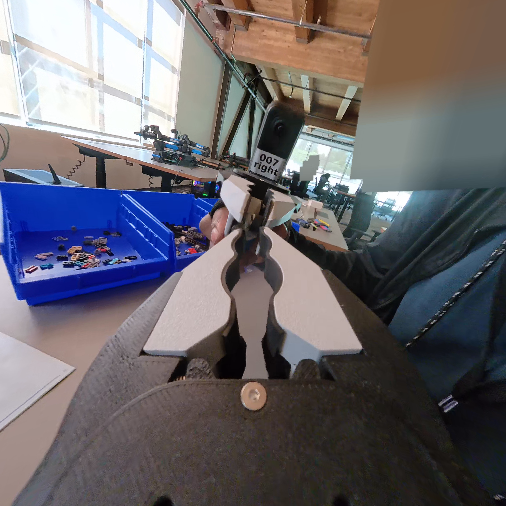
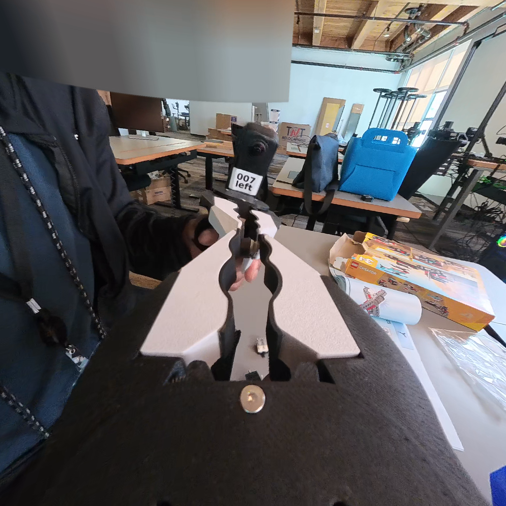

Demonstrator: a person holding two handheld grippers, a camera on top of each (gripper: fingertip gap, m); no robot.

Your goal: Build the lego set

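Both hand-held tools are raised above the grey tabletop (image 1: 68, 323), tips facing each other and nearly meeting.

Left gripper (image 1: 250, 235), white notched fingers on a black textured body: narrow gap at the tips. Something small and dark sits between them, but I cannot tell if it is gripped.

Right gripper (image 2: 249, 242), same build: tips close together around a small dark-and-tan lego piece (image 2: 250, 246). It looks pinched, though the left tool crowds the spot and which tool bears it is unclear.

Loose stock: mixed small lego pieces (image 1: 79, 254) lie in the open blue plastic bin (image 1: 90, 282), beyond the left gripper and to its left. A second blue bin (image 1: 189, 246) stands just beside the first. The yellow cardboard set box (image 2: 410, 276) lies on the tabletop to the right of the right gripper, a rolled instruction booklet (image 2: 383, 304) against it. One small pale part (image 2: 261, 345) rests on the table below the right gripper.

Judgement: step in hand is a mid-air join or hand-over of a small part. Next move calls for fine alignment of the tips, then a steady squeeze without twisting.
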